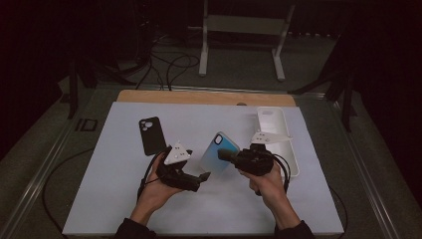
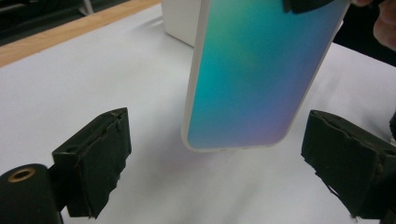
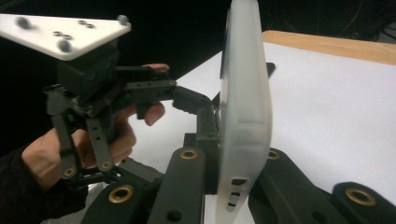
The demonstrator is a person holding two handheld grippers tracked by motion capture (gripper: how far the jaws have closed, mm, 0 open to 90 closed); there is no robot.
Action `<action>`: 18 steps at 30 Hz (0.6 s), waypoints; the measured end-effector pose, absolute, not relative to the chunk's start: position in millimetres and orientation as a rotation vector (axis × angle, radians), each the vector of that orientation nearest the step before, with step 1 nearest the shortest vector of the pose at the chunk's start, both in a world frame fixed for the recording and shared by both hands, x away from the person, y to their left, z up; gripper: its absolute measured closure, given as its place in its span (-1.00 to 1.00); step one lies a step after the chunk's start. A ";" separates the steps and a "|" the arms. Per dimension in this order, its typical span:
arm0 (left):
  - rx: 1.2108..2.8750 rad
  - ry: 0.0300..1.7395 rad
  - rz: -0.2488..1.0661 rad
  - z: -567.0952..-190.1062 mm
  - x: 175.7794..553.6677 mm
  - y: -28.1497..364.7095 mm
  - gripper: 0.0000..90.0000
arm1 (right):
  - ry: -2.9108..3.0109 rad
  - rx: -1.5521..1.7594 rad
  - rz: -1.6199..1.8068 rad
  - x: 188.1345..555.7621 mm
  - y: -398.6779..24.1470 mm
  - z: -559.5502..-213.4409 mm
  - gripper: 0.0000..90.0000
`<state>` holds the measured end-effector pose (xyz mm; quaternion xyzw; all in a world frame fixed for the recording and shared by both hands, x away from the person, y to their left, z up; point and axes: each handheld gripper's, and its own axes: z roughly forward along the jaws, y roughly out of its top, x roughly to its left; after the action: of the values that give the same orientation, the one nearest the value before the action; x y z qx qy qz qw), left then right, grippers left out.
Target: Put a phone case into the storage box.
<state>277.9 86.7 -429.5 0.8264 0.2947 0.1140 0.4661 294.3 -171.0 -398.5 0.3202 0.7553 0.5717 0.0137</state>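
Observation:
A phone case (image 1: 218,152) with a teal-to-violet back and pale rim hangs tilted over the white mat (image 1: 114,189). My right gripper (image 1: 226,155) is shut on its upper part; in the right gripper view the case's frosted edge (image 3: 245,107) stands upright between the black jaws of my right gripper (image 3: 233,161). My left gripper (image 1: 202,178) is open near the case's lower end. In the left gripper view the two pads of my left gripper (image 2: 217,154) stand wide on either side of the case's bottom corner (image 2: 252,84), not touching it. The left gripper (image 3: 189,100) also shows beyond the case.
A black phone (image 1: 151,135) lies face down at the mat's back left. A long white tray (image 1: 294,154) lies along the right side, behind my right hand. The wooden table edge (image 1: 199,96) runs along the back, with a white stand (image 1: 241,25) and cables on the floor beyond.

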 end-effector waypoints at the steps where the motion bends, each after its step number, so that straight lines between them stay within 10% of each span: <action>1: 2.029 0.720 0.270 -429.9 277.9 86.5 -0.83 | 2.357 0.990 1.783 293.6 -170.8 -397.4 0.92; 18: 2.023 0.638 0.160 -429.5 276.5 87.2 -0.94 | 2.451 0.808 1.851 287.9 -163.9 -386.1 0.92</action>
<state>276.5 87.2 -429.5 0.8314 0.2621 0.0659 0.4856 287.9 -163.9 -386.1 0.2545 0.7716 0.5827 -0.0172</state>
